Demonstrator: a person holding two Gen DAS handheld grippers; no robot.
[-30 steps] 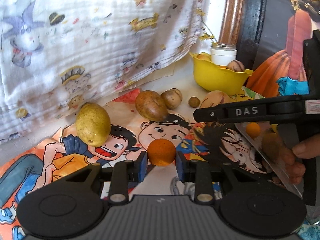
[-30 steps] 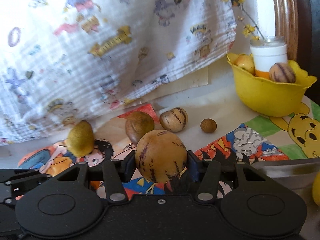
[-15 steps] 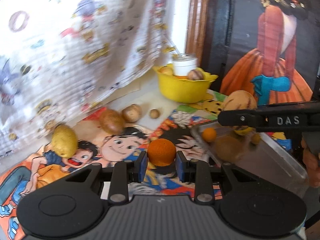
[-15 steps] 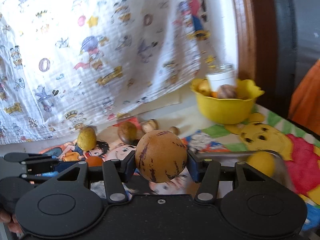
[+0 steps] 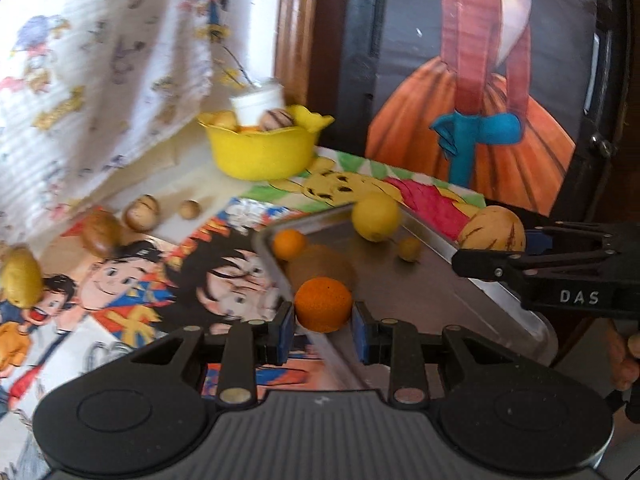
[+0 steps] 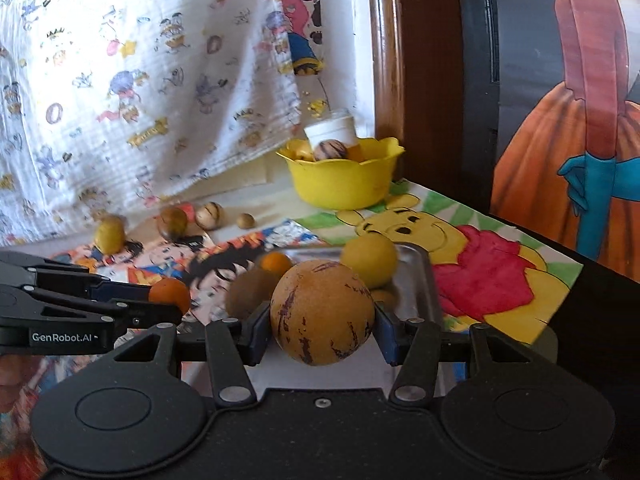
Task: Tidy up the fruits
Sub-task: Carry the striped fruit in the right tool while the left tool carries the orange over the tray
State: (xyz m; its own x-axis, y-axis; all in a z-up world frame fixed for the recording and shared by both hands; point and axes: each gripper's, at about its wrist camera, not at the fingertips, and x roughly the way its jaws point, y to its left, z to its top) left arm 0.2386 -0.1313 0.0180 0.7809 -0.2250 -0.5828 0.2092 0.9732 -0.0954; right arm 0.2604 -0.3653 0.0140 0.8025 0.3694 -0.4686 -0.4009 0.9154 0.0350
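My left gripper (image 5: 323, 330) is shut on a small orange fruit (image 5: 323, 304) and hangs over the near corner of a metal tray (image 5: 424, 292). In that tray lie a small orange (image 5: 289, 243), a yellow lemon (image 5: 376, 212), a brown fruit (image 5: 320, 268) and a tiny yellow fruit (image 5: 410, 249). My right gripper (image 6: 322, 334) is shut on a tan round fruit with purple streaks (image 6: 322, 318), above the tray's near end (image 6: 420, 280). The left wrist view shows that striped fruit (image 5: 492, 234) at the tray's right rim. The left gripper with its orange fruit (image 6: 170, 294) shows at left in the right wrist view.
A yellow bowl (image 5: 260, 156) with fruits and a white jar (image 5: 260, 104) stands at the back. Loose fruits (image 5: 140, 214) lie on the cartoon mat (image 5: 140, 280) below a hanging printed cloth (image 5: 100, 80). A dark framed panel with a painted figure (image 5: 480, 100) stands behind the table's right edge.
Both grippers have swung right from the loose fruits toward the metal tray, each still holding its fruit. The tray and the painted panel now fill the right of both views.
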